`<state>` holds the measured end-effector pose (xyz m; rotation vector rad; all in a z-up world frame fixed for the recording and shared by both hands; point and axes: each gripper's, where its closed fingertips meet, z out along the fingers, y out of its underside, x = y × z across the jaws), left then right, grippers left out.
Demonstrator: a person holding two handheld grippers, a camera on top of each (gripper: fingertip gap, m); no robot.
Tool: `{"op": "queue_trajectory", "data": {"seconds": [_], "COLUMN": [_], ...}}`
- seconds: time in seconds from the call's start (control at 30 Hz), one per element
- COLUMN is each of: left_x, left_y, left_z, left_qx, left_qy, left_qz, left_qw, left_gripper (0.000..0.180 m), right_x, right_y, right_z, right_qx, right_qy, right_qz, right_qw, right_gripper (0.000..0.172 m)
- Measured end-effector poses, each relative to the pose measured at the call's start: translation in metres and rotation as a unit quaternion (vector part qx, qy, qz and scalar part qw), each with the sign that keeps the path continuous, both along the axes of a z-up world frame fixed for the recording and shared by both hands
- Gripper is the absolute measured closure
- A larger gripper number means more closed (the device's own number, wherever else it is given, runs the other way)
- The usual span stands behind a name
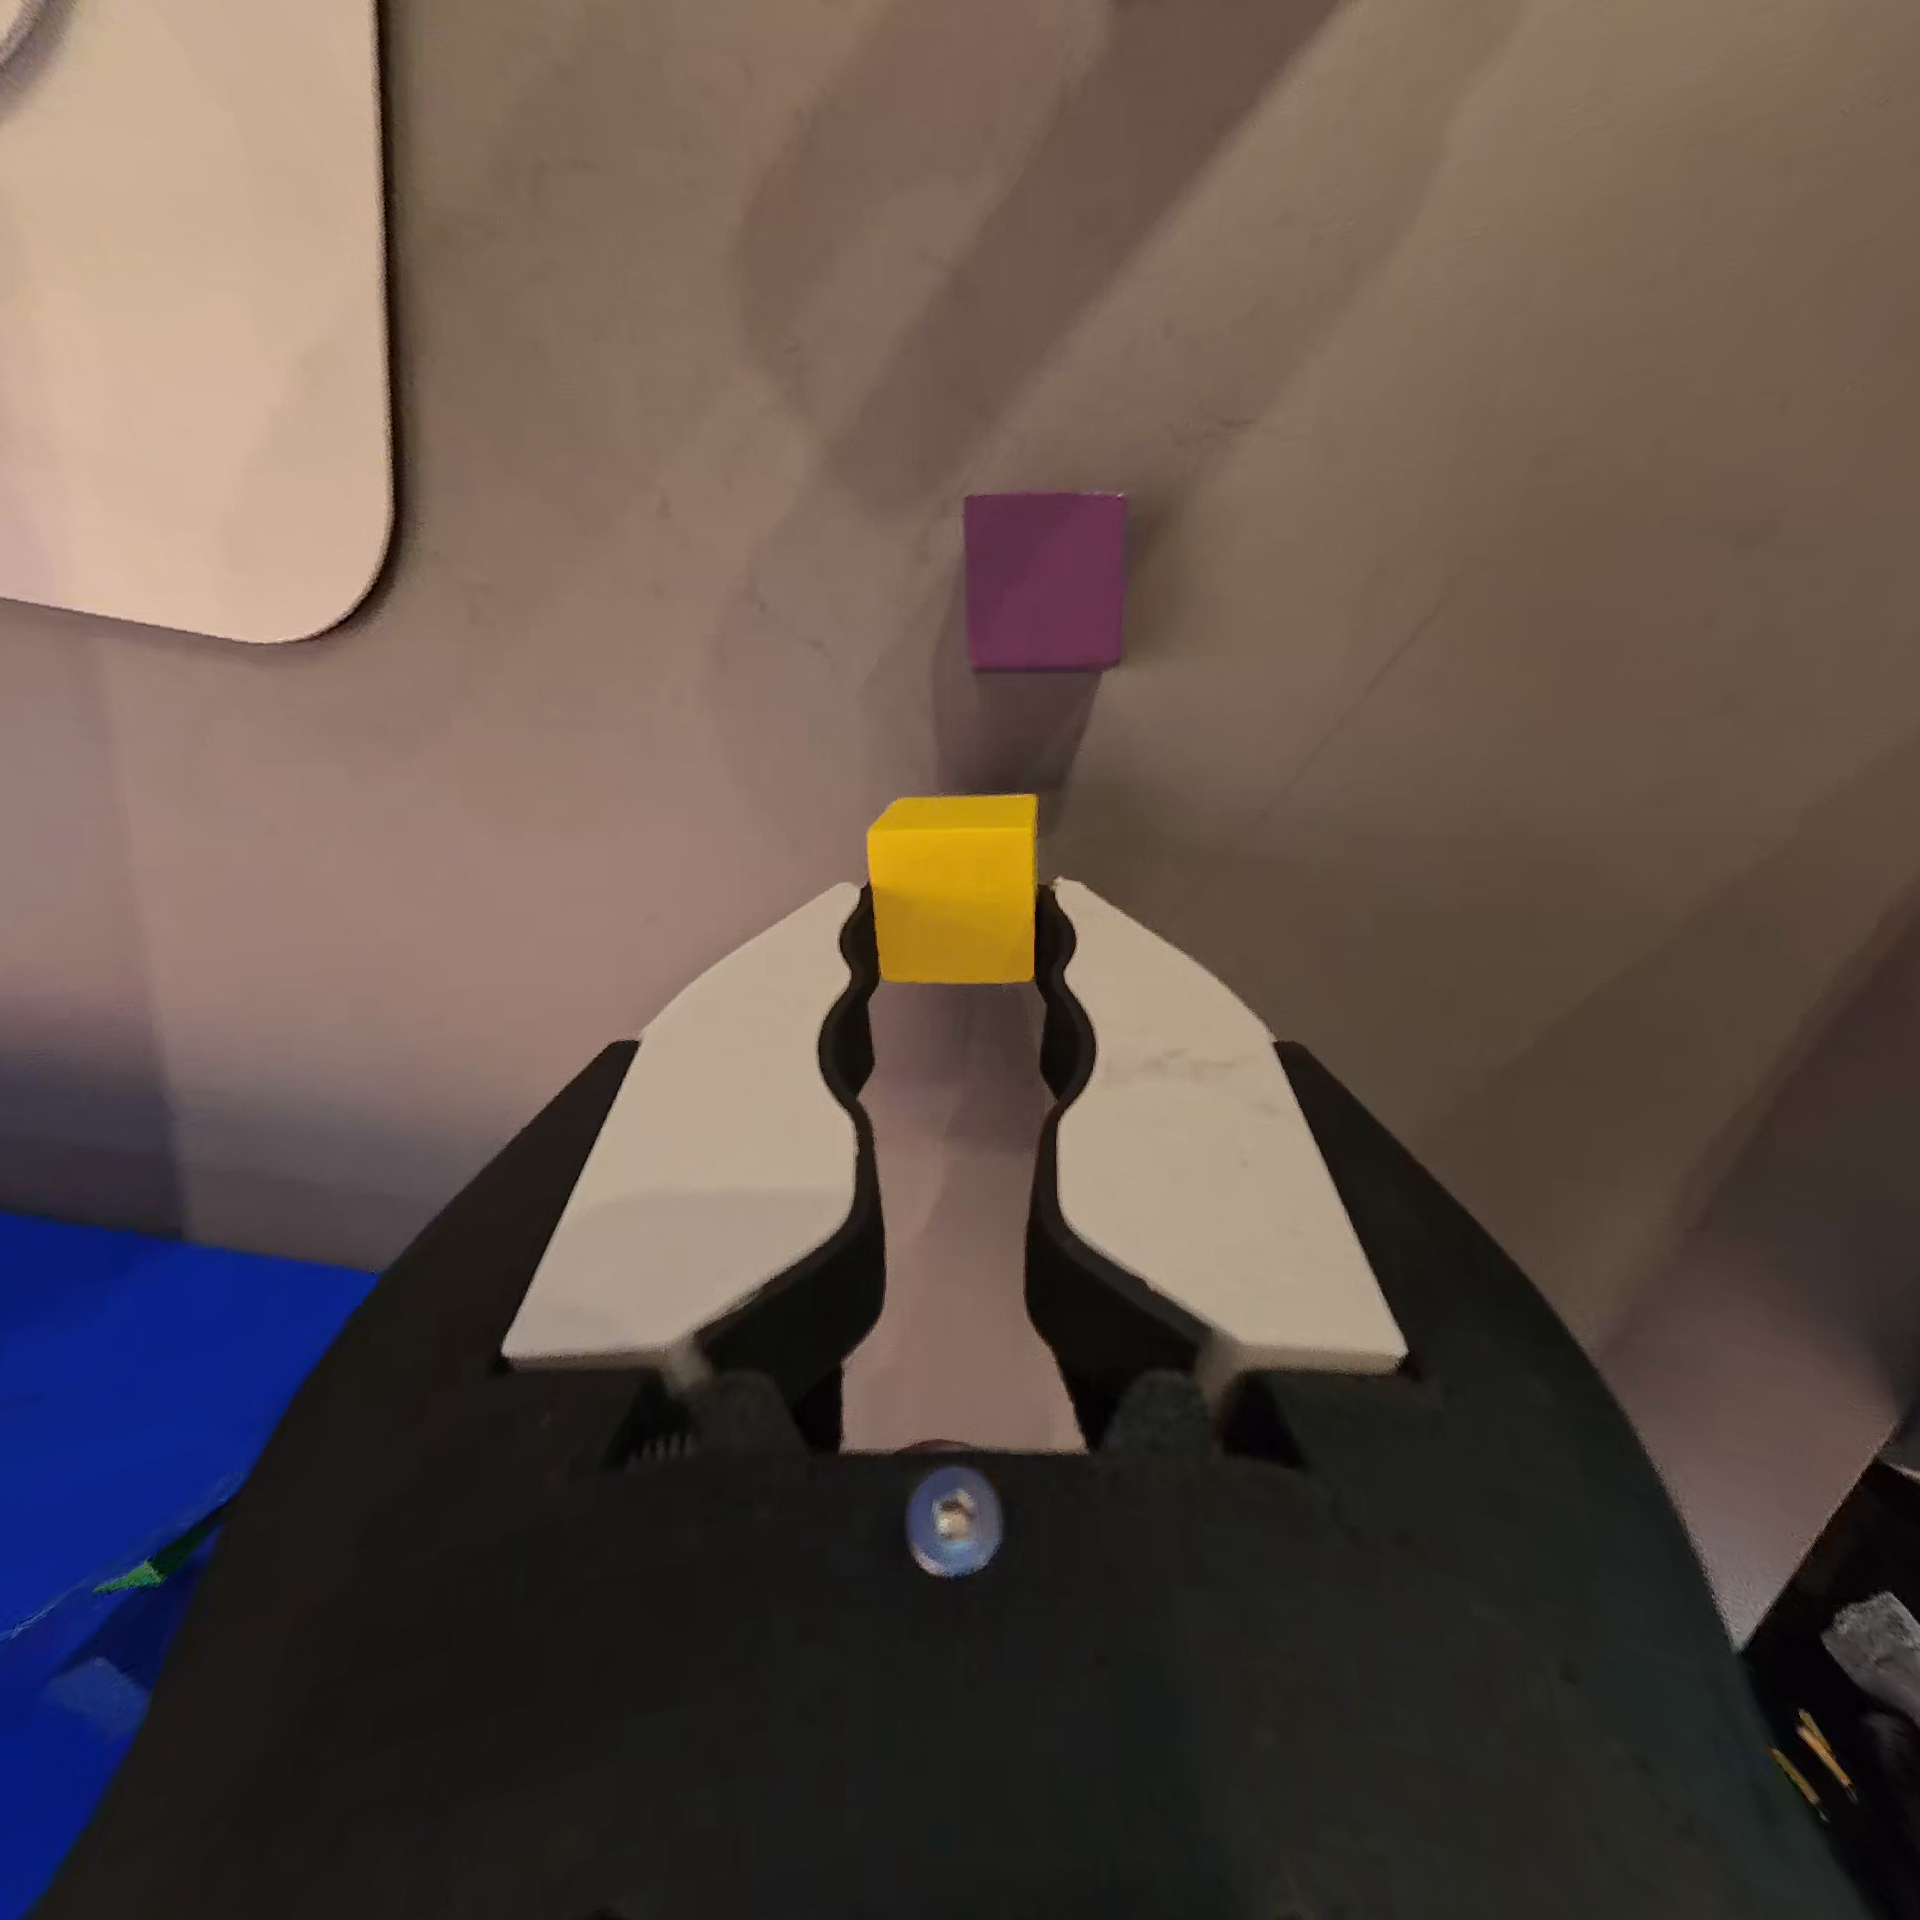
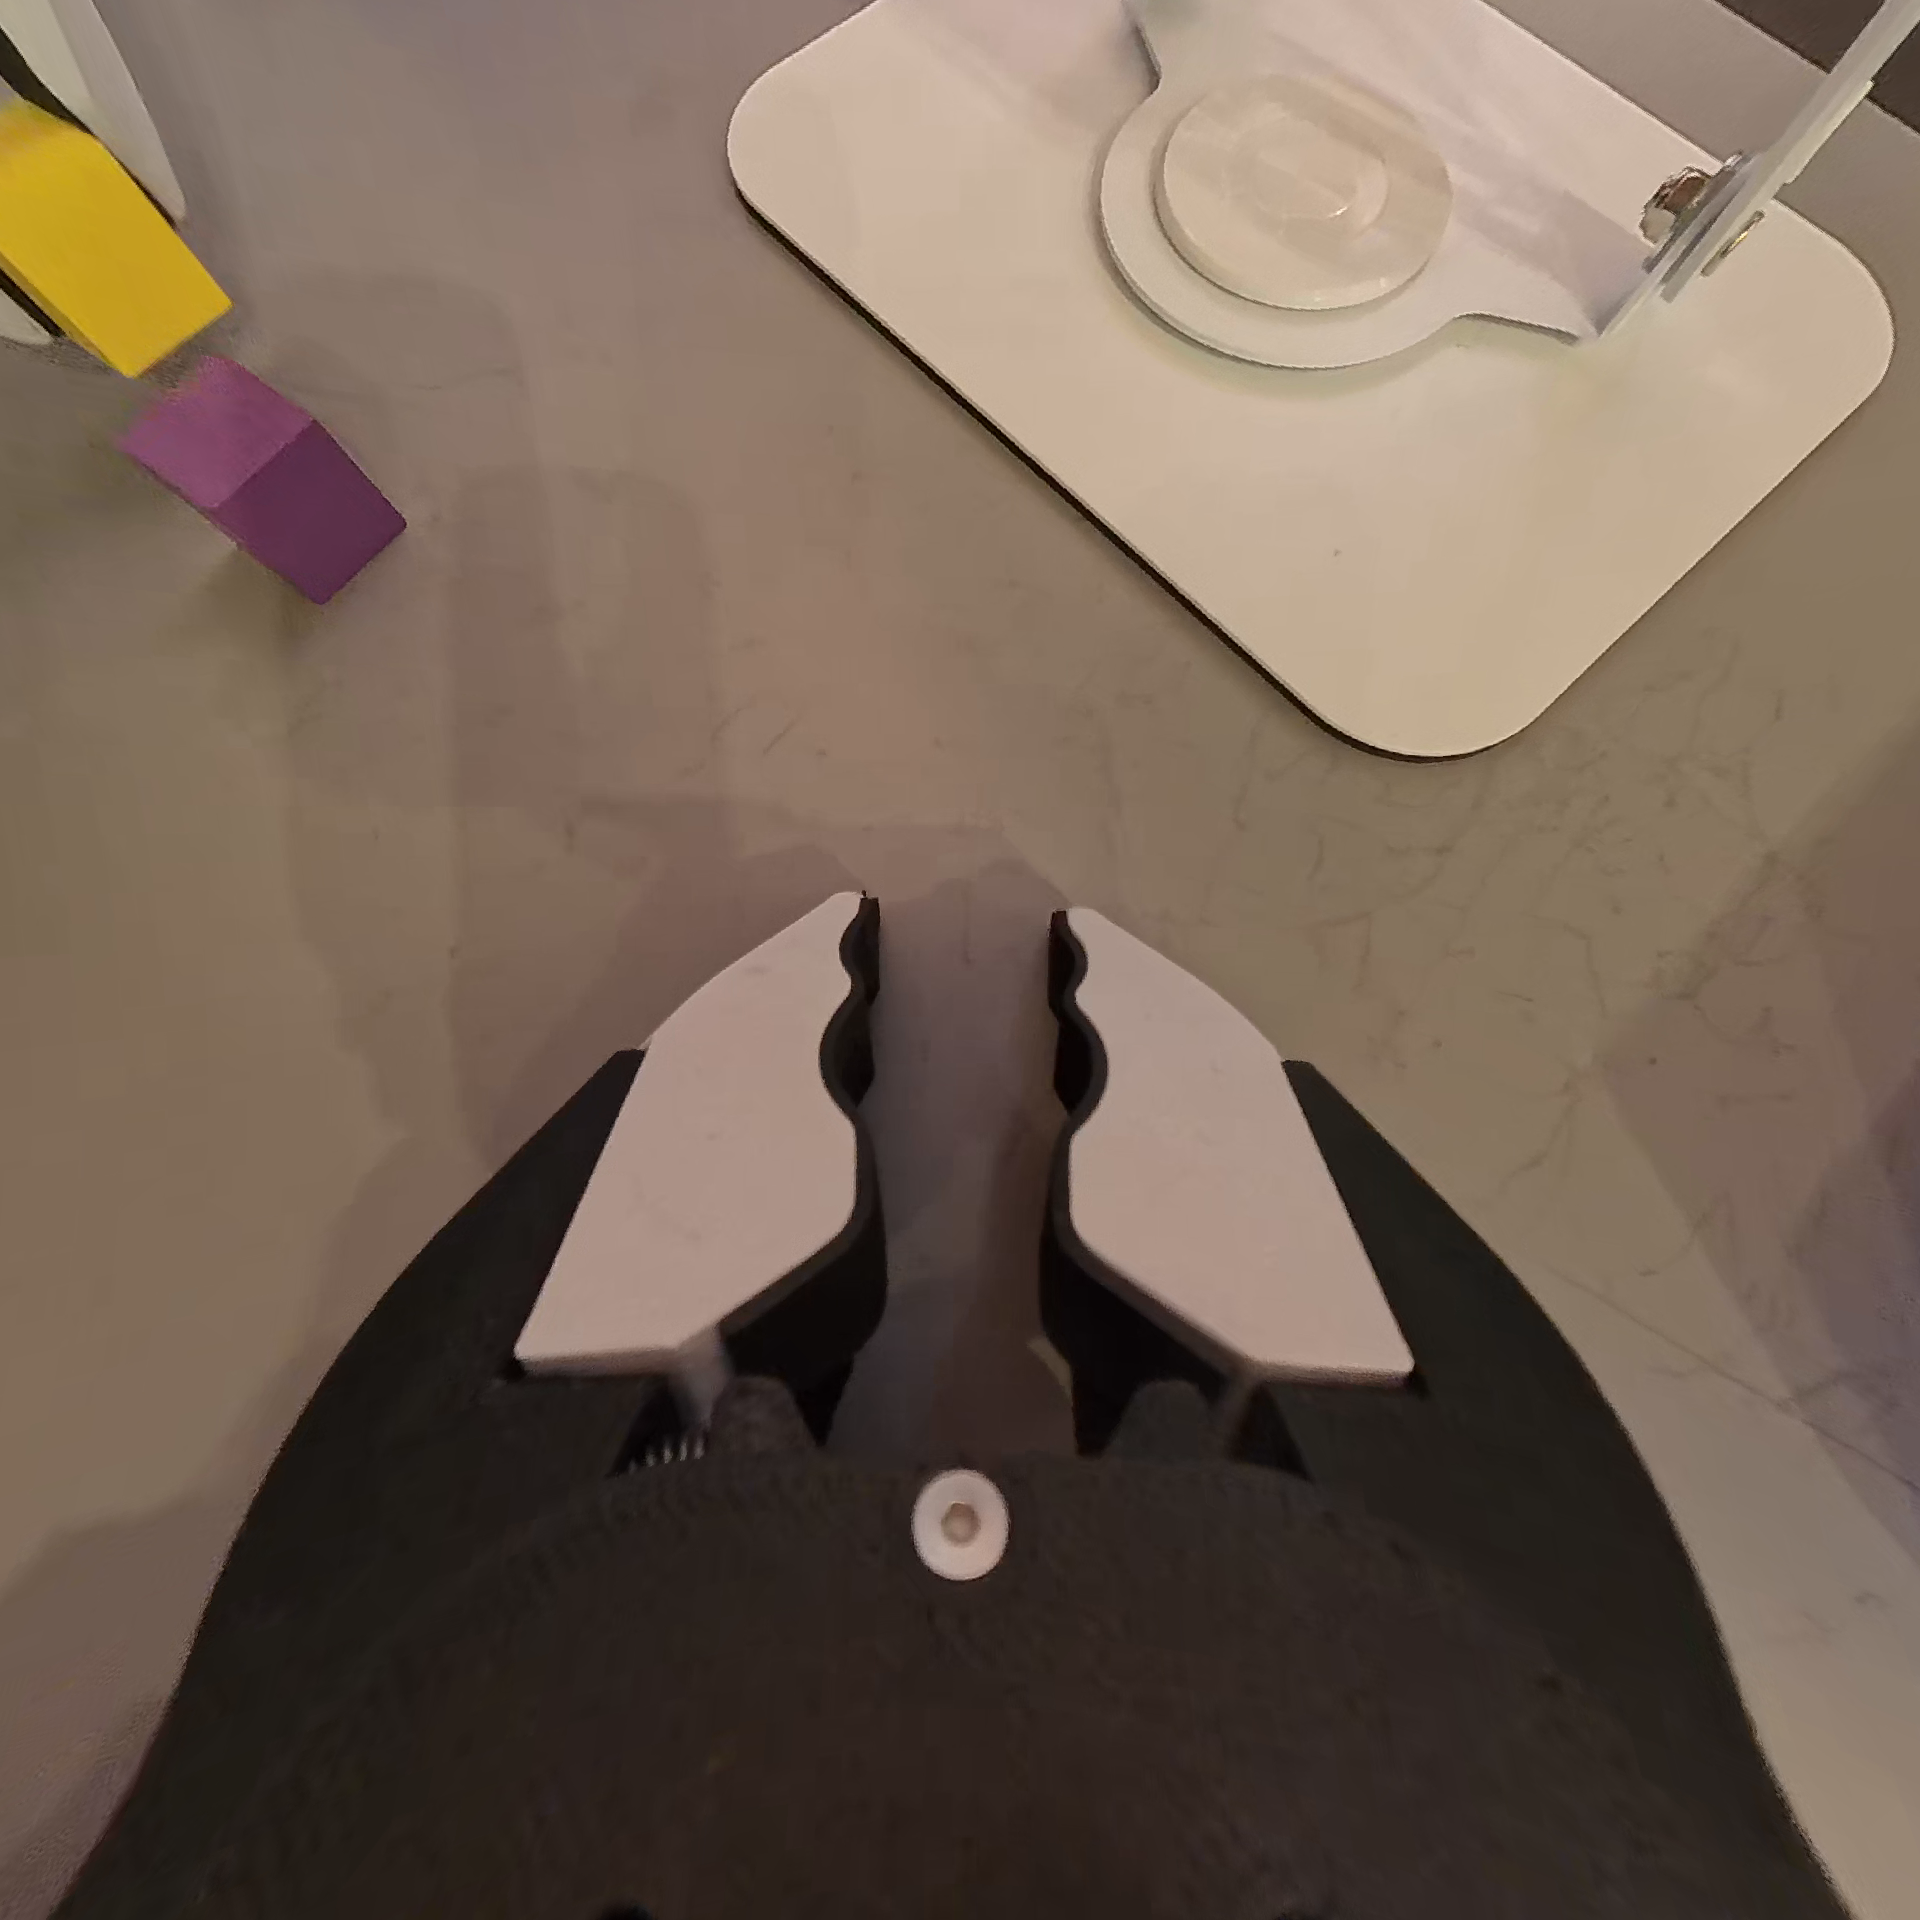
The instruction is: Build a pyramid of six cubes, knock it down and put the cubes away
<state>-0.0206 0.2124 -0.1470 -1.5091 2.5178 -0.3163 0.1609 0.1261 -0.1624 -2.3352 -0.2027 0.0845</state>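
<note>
The left tongs (image 1: 954, 899) grip a small yellow wooden cube (image 1: 954, 891) at the very ends of their white, black-lined fingers (image 1: 748, 1091), parted just to the cube's width. Both black pads press against the cube's side faces, and the cube sits raised off the grey, faintly veined worktop (image 1: 1455, 727). Straight ahead of these tongs, a little beyond the yellow cube, a purple wooden cube (image 1: 1044, 580) rests on the worktop, apart from the yellow one. To the lower left of the left tongs lies a bright blue container (image 1: 135, 1455); only part of it shows, with a small green bit (image 1: 135, 1574) at its edge, and what it holds cannot be made out. At the upper left is the rounded corner of a flat white plate (image 1: 187, 364).

The right tongs (image 2: 964, 914) are released, partly spread, with bare worktop showing between the two fingers and nothing touching either pad. Far to their upper left sits the purple cube (image 2: 265, 473), and just beyond it the yellow cube (image 2: 99, 244) in the other tongs' white fingertips. Ahead and to the right of the right tongs lies the flat white plate (image 2: 1403, 540), which carries a round white disc (image 2: 1304, 213) and a slanted white strut (image 2: 1745, 166).
</note>
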Motion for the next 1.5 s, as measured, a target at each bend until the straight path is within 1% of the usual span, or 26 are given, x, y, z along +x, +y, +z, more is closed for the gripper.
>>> {"op": "queue_trajectory", "data": {"seconds": [0.2, 0.43, 0.57, 1.2, 1.23, 1.3, 1.33, 1.4, 1.43, 1.5], "left_x": [0.004, 0.008, 0.007, 0.021, 0.02, 0.02, 0.02, 0.019, 0.019, 0.018], "left_y": [-0.011, -0.011, -0.014, -0.024, -0.024, -0.024, -0.023, -0.016, -0.008, 0.022], "left_z": [-0.016, -0.011, -0.016, -0.018, -0.019, -0.014, -0.008, 0.009, 0.02, 0.048], "left_qx": [-0.004, -0.012, -0.013, -0.04, -0.047, -0.055, -0.058, -0.067, -0.067, -0.055], "left_qy": [0.006, -0.006, -0.004, -0.015, -0.009, -0.017, -0.024, -0.042, -0.057, -0.093], "left_qz": [-0.015, -0.009, -0.015, -0.042, -0.038, -0.03, -0.027, -0.011, 0.0, 0.031], "left_qw": [1.0, 1.0, 1.0, 0.998, 0.998, 0.998, 0.998, 0.997, 0.996, 0.994], "left_gripper": [0.152, 0.152, 0.152, 0.152, 0.145, 0.12, 0.114, 0.11, 0.109, 0.106], "right_x": [0.0, -0.001, -0.001, -0.001, -0.001, -0.001, -0.001, -0.001, -0.001, -0.001], "right_y": [0.0, 0.0, 0.0, 0.0, 0.0, 0.0, 0.0, 0.0, 0.0, 0.0], "right_z": [0.0, 0.0, 0.0, 0.0, 0.0, 0.0, 0.0, 0.0, 0.0, 0.0], "right_qx": [0.0, 0.0, 0.0, 0.001, 0.001, 0.001, 0.001, 0.001, 0.001, 0.001], "right_qy": [0.0, 0.0, 0.001, 0.001, 0.001, 0.001, 0.001, 0.001, 0.0, 0.0], "right_qz": [0.003, 0.008, 0.009, 0.007, 0.007, 0.007, 0.007, 0.007, 0.007, 0.006], "right_qw": [1.0, 1.0, 1.0, 1.0, 1.0, 1.0, 1.0, 1.0, 1.0, 1.0], "right_gripper": [0.141, 0.143, 0.144, 0.144, 0.144, 0.145, 0.145, 0.145, 0.145, 0.145]}}
